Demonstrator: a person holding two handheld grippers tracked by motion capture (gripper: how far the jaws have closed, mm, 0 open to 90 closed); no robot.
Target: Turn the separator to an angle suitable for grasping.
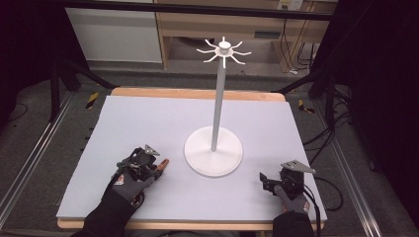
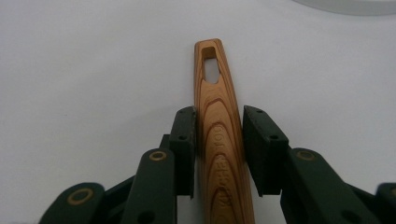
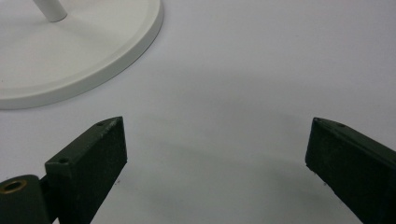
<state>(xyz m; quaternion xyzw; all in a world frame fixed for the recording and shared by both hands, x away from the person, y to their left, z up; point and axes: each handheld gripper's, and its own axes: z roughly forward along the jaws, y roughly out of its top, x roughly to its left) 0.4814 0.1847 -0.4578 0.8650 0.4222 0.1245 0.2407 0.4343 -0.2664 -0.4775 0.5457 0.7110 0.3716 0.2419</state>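
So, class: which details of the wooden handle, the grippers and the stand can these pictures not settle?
- Wooden handle: working end cut off by the bottom edge, left gripper view; engraved lettering partly hidden.
- Left gripper: jaws too small in the high view.
- White stand: pole cut off by the top edge, right gripper view.

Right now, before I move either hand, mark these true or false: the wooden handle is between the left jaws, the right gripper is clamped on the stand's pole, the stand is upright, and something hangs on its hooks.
1. The slotted, striped-grain wooden handle lies between the jaws of the left gripper. True.
2. The right gripper is clamped on the stand's pole. False: its jaws stand wide open over the pale grey mat, with nothing between them.
3. The white metal stand with a round base is upright. True.
4. Something hangs on its hooks. False: the hooks are bare.
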